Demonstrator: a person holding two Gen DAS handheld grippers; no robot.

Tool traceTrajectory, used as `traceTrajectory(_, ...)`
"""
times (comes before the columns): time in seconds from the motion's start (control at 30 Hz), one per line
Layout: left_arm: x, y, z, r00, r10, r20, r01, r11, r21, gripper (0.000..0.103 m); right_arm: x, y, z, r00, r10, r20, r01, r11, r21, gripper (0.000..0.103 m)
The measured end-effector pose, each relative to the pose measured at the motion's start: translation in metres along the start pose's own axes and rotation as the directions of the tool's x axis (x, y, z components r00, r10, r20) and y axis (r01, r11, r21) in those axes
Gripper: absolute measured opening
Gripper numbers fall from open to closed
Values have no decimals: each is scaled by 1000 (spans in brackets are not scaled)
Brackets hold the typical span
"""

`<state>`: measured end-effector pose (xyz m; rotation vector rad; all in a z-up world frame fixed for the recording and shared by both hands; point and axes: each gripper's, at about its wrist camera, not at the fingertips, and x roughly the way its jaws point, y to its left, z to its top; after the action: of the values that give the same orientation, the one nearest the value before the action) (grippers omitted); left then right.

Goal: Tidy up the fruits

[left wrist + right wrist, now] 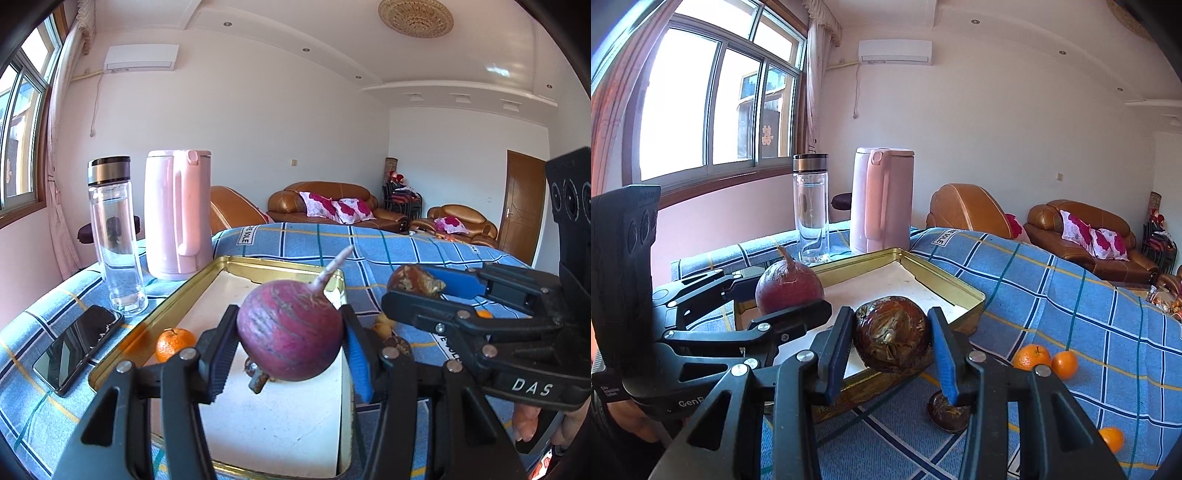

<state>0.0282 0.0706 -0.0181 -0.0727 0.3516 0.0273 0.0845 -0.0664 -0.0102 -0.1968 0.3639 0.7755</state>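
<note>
My left gripper [290,332] is shut on a purple-red radish [290,332] with a pale root tail, held over the gold tin tray [184,284]. In the right wrist view the same radish [788,286] hangs at the left above the tray [964,291]. My right gripper [892,339] is shut on a dark brown water chestnut [892,339], held just over the tray's near rim; the left wrist view has that chestnut [413,278] at the right. A small orange [174,343] lies inside the tray. Another chestnut [947,415] rests on the cloth below.
A glass bottle [114,236], a pink kettle [177,214] and a black phone [79,345] stand left of the tray on the blue checked cloth [1071,295]. Three oranges [1032,356] lie on the cloth to the right. Brown sofas [321,203] stand beyond.
</note>
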Motion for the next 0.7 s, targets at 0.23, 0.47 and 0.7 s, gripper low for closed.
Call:
traceTrajectory(0.23, 6, 15, -3, 998, 36, -42, -37, 999, -14, 55, 14, 9, 3, 1000, 15, -20, -15, 1000, -10, 43)
traceTrajectory(0.47, 14, 29, -6, 995, 63, -81, -66, 998, -25, 55, 28, 16, 2, 999, 31, -43, -31, 999, -9, 43)
traceTrajectory(0.7, 16, 39, -7, 992, 80, -96, -83, 996, -25, 55, 39, 25, 2, 997, 41, -65, -42, 999, -19, 43)
